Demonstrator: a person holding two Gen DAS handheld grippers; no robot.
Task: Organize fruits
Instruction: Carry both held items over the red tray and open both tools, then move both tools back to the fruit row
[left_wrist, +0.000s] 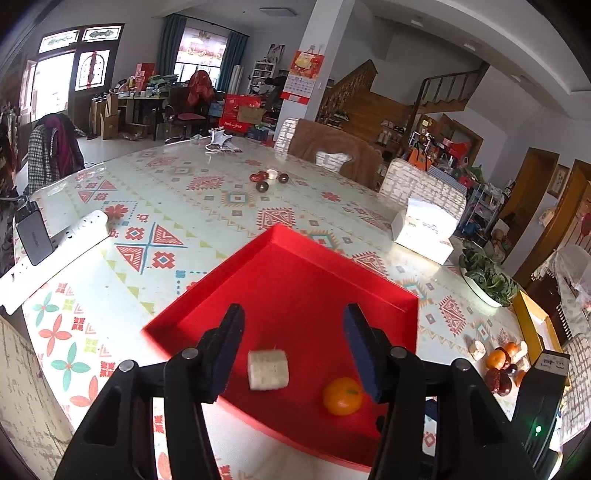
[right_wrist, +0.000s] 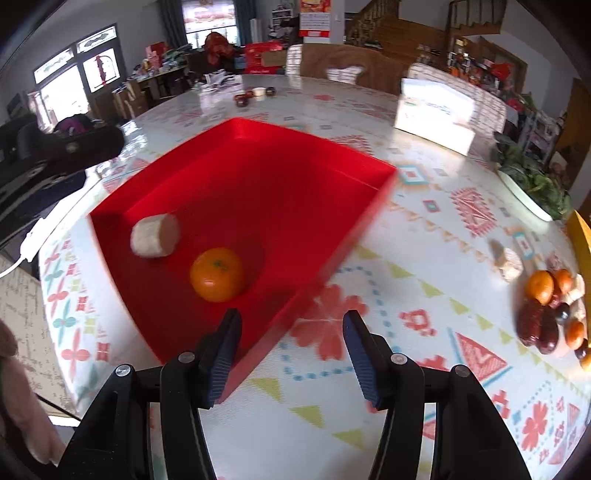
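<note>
The left gripper (left_wrist: 293, 350) hangs over the near part of the red tray (left_wrist: 332, 258), jaws apart with nothing pressed between them; a pale chunk (left_wrist: 267, 369) lies on the tray floor below the gap, closer to the left finger, touching neither. An orange (left_wrist: 342, 396) sits in the tray just beside the right finger, partly behind it.

The right gripper (right_wrist: 291, 354) is over the tray's near right wall (right_wrist: 314, 291), jaws likewise parted and empty, one finger above the tray and the other above the table (right_wrist: 406, 424). Beyond its fingers the orange (right_wrist: 217, 274) and the chunk (right_wrist: 155, 235) lie near each other but apart.

To the right, on the patterned cloth, is a heap of fruit (right_wrist: 554, 314): oranges, dark red pieces and, as far as the blur allows, a pale chunk (right_wrist: 508, 264) just beside it. Further back stand a white box (right_wrist: 436, 114) and a dish of greens (right_wrist: 532, 184). A second small cluster of fruit (left_wrist: 267, 179) lies far across the table
</note>
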